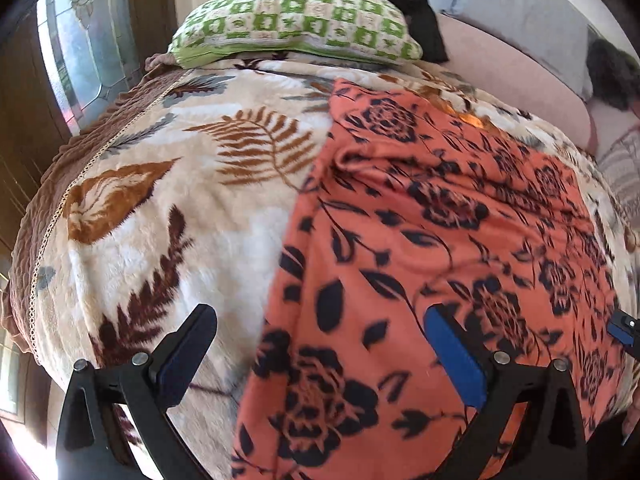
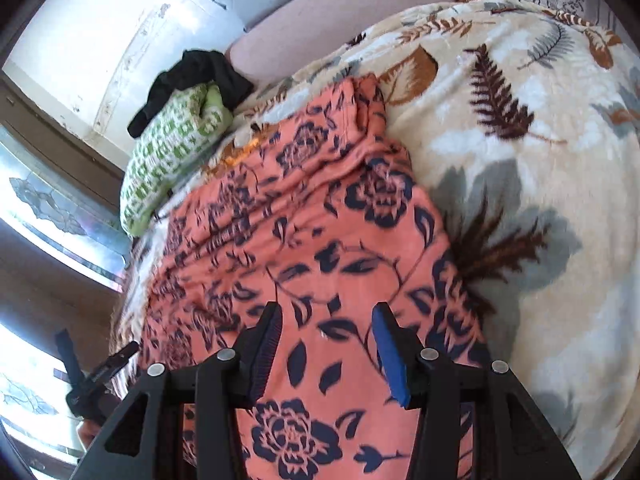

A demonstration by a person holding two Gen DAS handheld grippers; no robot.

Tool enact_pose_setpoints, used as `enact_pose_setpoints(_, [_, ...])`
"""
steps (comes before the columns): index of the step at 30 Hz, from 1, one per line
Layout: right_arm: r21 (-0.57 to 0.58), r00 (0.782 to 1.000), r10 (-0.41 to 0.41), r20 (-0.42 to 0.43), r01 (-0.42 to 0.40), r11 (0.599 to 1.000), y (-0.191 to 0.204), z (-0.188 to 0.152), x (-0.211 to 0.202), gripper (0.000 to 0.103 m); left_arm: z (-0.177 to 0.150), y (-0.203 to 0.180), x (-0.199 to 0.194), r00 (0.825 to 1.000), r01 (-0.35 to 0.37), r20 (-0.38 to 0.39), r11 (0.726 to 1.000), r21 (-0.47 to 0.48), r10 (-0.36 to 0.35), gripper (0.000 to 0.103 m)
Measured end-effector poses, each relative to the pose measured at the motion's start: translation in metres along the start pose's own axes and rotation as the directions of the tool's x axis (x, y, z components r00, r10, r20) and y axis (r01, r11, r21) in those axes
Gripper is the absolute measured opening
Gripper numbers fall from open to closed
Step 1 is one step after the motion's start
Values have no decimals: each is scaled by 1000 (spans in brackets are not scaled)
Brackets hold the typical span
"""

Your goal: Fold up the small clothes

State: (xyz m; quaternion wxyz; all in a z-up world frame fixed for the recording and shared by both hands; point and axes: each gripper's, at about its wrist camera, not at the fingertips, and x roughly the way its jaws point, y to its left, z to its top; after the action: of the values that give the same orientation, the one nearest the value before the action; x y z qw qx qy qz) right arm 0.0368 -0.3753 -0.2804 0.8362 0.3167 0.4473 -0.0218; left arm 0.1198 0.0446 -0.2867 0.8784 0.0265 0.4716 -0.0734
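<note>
Orange floral garment [image 1: 400, 240] flat under both tools — jaws apart, empty.

We see the left gripper [image 1: 320, 352] angled steeply downward, its fingers [image 1: 188, 356] spread as wide as they go, nothing caught between them. The right gripper [image 2: 324, 354] tilts down likewise, its fingers [image 2: 390, 356] standing roughly half apart, blue pads facing each other with nothing pinched. In the right wrist view, the left gripper shows low at the left edge, with a bit of hand beneath it.
</note>
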Motion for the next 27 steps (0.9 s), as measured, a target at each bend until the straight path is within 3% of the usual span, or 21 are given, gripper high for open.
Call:
enact_pose_setpoints(1, [-6,998,-36,-47,36,999,3,-13,11,52,-9,-10,3,999,-25,-25,999,46,26,103])
enact_pose_setpoints(3, [-69,995,-96,-2,96,993,14,-32,9,51,-33,-24,14,992,-84,-86,991,106,94,103])
enact_pose_setpoints(4, [-100,992,-129,-15,127,987,21,-39,9,51,-43,-23,6,995,-91,-26,993,70,93,103])
enact_pose_setpoints(5, [-118,986,-163,-29,158,980,25,-46,8,51,-50,-22,4,996,-89,-25,995,48,91,103])
enact_pose_setpoints(11, [-182,958,-270,-95,250,951,30,-83,-1,52,-66,-17,4,991,-63,-108,993,105,74,103])
enact_pose_setpoints(22, [-152,953,-259,-157,236,960,21,-96,-14,51,-81,-10,-14,979,-68,-185,995,72,81,103])
enact_pose_setpoints(25, [-102,978,-138,-159,123,987,9,-91,-39,51,-74,8,-41,993,-67,-96,996,66,74,103])
enact_pose_setpoints(27, [-31,993,-86,-84,84,996,-10,-82,-67,51,-64,22,-60,997,-70,-27,996,52,71,103])
